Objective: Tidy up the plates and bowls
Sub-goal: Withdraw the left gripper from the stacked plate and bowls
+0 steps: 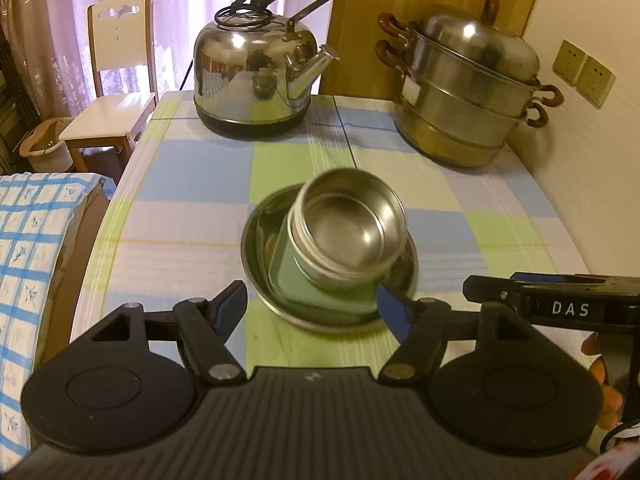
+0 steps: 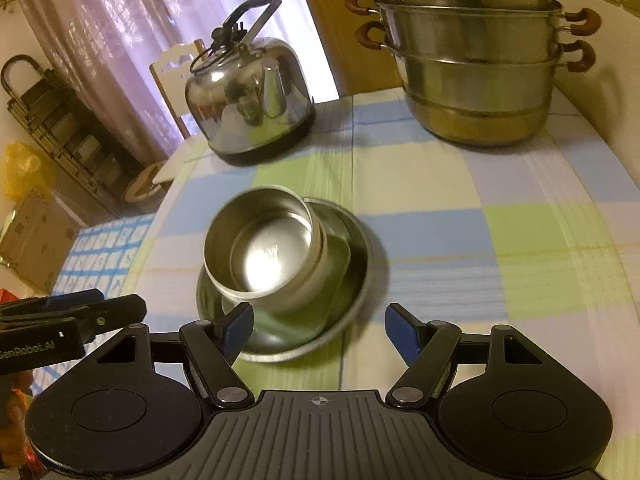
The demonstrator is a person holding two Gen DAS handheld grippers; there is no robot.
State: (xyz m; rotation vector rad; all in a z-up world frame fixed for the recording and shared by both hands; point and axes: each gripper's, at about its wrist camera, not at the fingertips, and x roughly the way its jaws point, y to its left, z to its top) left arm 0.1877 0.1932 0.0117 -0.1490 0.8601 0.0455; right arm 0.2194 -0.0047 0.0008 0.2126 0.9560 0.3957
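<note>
Bowls (image 1: 352, 224) sit nested, tilted, on green dish in steel plate (image 1: 256, 240) w/ left tool (image 1: 312, 308) & right tool (image 2: 318, 330) both open, empty, so stack looks consolidated.

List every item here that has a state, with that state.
steel bowl: empty, tilted, in green dish
green dish: on steel plate
steel plate: on the tablecloth, holding the stack
kettle: upright, lid on
steamer pot: stacked, lidded
left gripper: open, empty
right gripper: open, empty
</note>
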